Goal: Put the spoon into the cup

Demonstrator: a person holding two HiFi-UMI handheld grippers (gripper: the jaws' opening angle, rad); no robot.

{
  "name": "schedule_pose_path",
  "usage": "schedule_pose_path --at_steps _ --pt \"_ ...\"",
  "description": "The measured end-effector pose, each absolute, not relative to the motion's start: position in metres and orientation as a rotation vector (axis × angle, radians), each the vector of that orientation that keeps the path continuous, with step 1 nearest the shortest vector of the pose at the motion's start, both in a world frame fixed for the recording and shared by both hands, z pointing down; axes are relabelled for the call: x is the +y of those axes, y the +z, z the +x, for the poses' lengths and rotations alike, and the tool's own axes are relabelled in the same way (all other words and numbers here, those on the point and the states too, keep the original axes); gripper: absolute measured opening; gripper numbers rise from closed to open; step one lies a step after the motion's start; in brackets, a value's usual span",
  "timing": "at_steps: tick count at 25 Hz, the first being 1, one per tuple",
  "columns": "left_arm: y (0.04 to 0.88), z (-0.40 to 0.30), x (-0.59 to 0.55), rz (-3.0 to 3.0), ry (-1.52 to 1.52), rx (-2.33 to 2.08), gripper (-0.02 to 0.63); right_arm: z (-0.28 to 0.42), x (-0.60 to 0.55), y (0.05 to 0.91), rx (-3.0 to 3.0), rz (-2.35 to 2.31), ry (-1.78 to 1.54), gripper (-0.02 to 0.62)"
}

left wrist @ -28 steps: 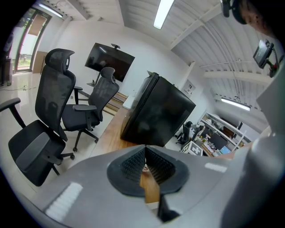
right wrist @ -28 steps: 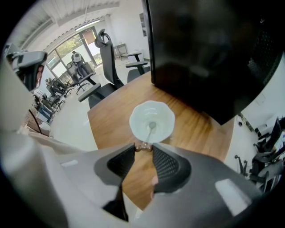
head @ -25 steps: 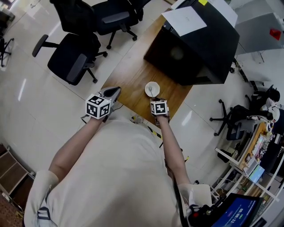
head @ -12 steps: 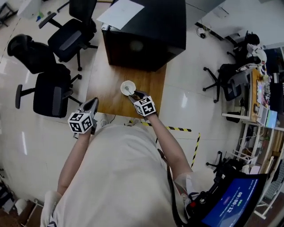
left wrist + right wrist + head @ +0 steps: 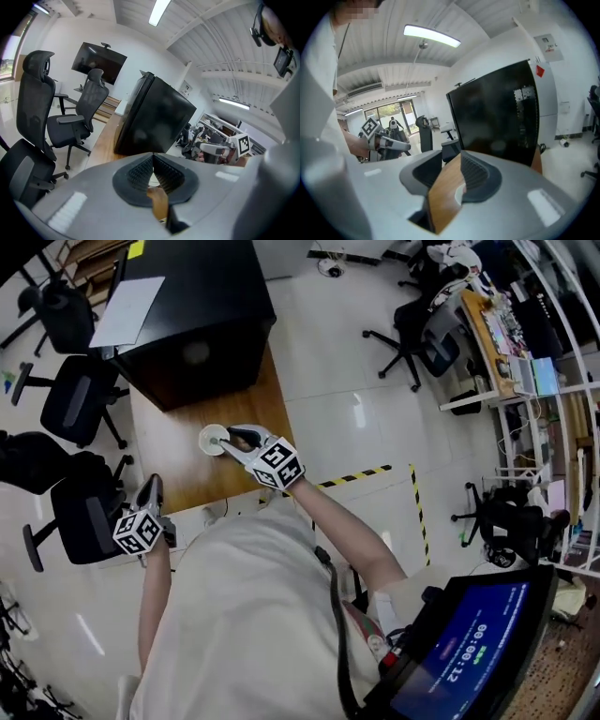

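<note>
The cup (image 5: 212, 439) stands on the desk (image 5: 183, 479) just past the tips of the right gripper (image 5: 234, 440), whose fingers have just been closing to a middling gap with nothing between them. The left gripper (image 5: 150, 491) is kept farther off at the desk edge, fingers met at the tips, empty. The spoon cannot be made out; it is judged to be in the cup already, axis unreadable.

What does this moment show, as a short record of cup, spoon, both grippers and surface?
cup: white, upright on wooden table, near black box
spoon: seemingly inside cup; too small to confirm
right gripper: beside cup, jaws apart and empty, just been closing
left gripper: by table's near edge, jaws together, empty
</note>
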State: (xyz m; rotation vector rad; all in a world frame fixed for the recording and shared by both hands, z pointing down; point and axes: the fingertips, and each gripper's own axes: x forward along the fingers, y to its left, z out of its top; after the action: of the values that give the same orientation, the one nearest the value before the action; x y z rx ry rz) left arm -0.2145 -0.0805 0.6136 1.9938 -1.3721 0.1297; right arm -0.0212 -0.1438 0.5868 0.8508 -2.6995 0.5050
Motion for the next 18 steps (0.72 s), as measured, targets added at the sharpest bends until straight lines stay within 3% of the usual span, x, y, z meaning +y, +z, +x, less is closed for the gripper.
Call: schedule_pose_path --at_steps 18 --pt "0.61 -0.204 -0.083 2.022 0.106 -1.356 0.0 0.021 -0.12 0.598 -2.621 0.927 0.514 0.121"
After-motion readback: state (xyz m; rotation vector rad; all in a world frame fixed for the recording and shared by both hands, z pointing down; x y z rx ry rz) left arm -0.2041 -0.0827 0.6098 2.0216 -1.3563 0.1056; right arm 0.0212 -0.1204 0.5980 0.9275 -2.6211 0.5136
